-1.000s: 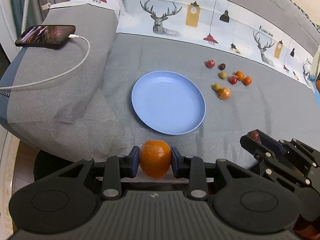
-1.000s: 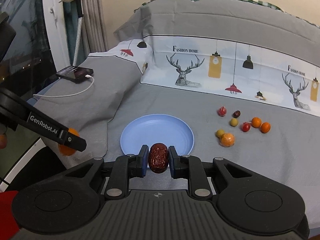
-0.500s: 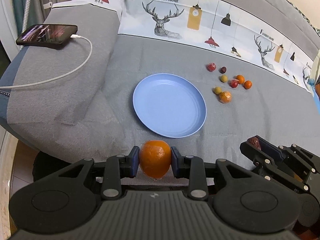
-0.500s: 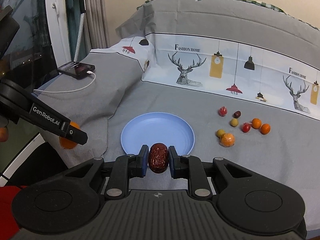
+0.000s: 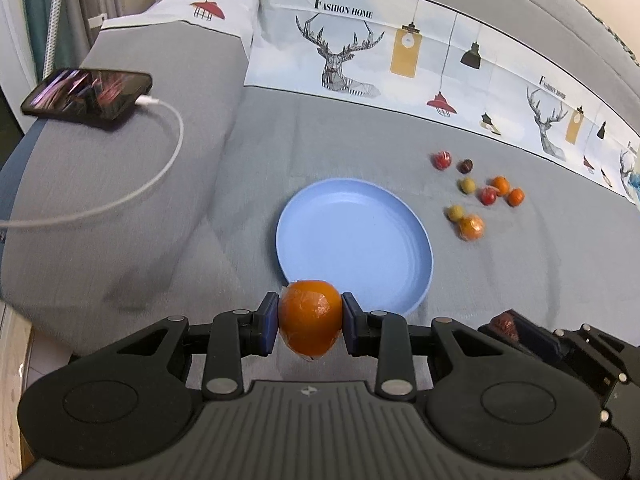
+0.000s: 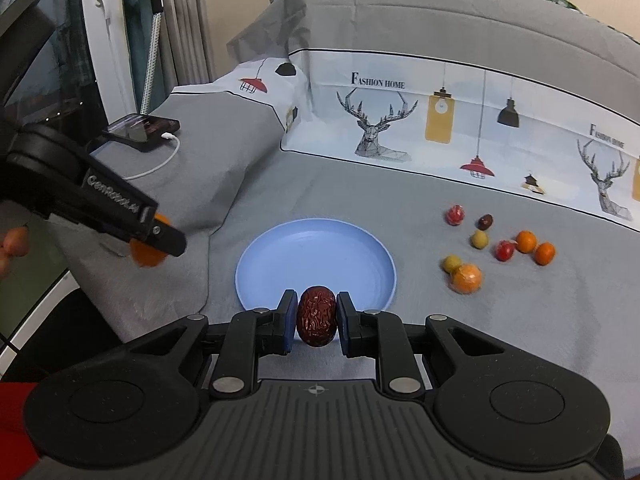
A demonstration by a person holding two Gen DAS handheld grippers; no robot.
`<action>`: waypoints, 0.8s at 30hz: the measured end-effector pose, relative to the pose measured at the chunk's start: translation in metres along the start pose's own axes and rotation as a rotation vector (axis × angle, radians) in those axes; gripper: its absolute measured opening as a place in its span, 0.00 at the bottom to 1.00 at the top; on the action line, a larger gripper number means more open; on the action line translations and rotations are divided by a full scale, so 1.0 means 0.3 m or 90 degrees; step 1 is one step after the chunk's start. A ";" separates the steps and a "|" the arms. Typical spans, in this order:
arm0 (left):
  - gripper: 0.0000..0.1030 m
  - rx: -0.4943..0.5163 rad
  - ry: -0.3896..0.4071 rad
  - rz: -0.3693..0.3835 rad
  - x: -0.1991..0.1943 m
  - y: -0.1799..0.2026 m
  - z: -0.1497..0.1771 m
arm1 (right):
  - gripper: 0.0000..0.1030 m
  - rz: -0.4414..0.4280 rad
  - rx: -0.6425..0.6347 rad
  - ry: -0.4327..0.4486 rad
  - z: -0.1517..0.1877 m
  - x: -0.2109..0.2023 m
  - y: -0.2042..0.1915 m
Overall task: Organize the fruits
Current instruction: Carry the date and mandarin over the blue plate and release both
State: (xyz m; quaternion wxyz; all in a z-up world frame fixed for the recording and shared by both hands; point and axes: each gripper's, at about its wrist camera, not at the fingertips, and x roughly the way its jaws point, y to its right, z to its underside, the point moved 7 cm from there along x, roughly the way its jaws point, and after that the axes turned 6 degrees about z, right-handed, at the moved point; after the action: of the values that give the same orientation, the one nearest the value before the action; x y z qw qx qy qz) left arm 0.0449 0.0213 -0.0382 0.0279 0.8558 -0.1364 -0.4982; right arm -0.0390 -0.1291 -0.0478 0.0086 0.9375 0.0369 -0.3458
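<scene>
My left gripper (image 5: 310,317) is shut on a plastic-wrapped orange (image 5: 310,316), held just before the near rim of the empty blue plate (image 5: 354,236). My right gripper (image 6: 317,316) is shut on a wrinkled dark red date (image 6: 317,316) at the near edge of the plate (image 6: 316,258). Several small fruits lie on the grey cloth right of the plate: a wrapped orange (image 6: 466,279), yellow-green ones (image 6: 452,263), red ones (image 6: 505,250) and small oranges (image 6: 545,253). The left gripper with its orange (image 6: 147,254) shows at the left of the right wrist view.
A phone (image 5: 88,94) on a white charging cable (image 5: 160,168) lies on the raised grey cushion at left. A printed deer-pattern cloth (image 5: 400,52) runs along the back. The bed's front edge drops off just below both grippers.
Both grippers have moved forward toward the plate, each still holding its fruit; the plate and loose fruits now sit closer in both views.
</scene>
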 end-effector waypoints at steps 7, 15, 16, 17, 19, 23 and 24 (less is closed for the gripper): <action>0.35 0.010 -0.005 -0.002 0.119 0.014 -0.082 | 0.21 -0.007 -0.003 -0.024 -0.023 0.140 -0.020; 0.35 0.025 -0.039 -0.010 0.294 0.016 -0.134 | 0.21 -0.010 0.002 -0.068 -0.017 0.296 -0.016; 0.35 0.027 -0.044 -0.010 0.315 0.015 -0.137 | 0.21 -0.011 0.002 -0.075 -0.016 0.314 -0.015; 0.35 0.030 -0.048 -0.010 0.339 0.015 -0.141 | 0.21 -0.013 0.004 -0.082 -0.013 0.336 -0.015; 0.35 0.037 -0.056 -0.017 0.382 0.013 -0.146 | 0.21 -0.016 0.004 -0.094 -0.009 0.373 -0.015; 0.35 0.045 -0.074 -0.028 0.464 0.001 -0.148 | 0.21 -0.018 0.001 -0.118 0.002 0.446 -0.012; 0.35 0.047 -0.079 -0.033 0.484 -0.003 -0.149 | 0.21 -0.018 -0.001 -0.121 0.005 0.460 -0.012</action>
State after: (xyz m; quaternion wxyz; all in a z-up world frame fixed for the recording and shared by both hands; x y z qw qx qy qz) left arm 0.1511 -0.0197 -0.1386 -0.0253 0.8271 -0.1338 -0.5454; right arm 0.0643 -0.1169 -0.1385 0.0082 0.8998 0.0496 -0.4335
